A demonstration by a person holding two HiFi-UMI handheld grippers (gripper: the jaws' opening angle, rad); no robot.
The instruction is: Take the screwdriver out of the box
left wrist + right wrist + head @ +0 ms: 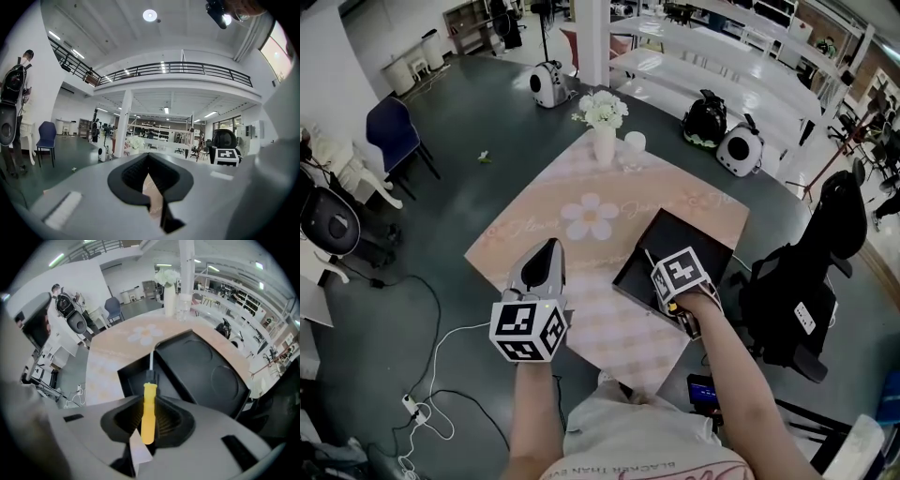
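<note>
Holding the yellow-handled screwdriver (149, 417) clenched in my right gripper (150, 401), over the open black box (206, 373), my left gripper (149, 158) closed on nothing, above the flowered tablecloth (581, 217).

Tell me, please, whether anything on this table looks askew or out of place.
Nothing stands out: the vase stands upright, the black box lies flat on the table, and the right gripper grips the screwdriver over it.
</note>
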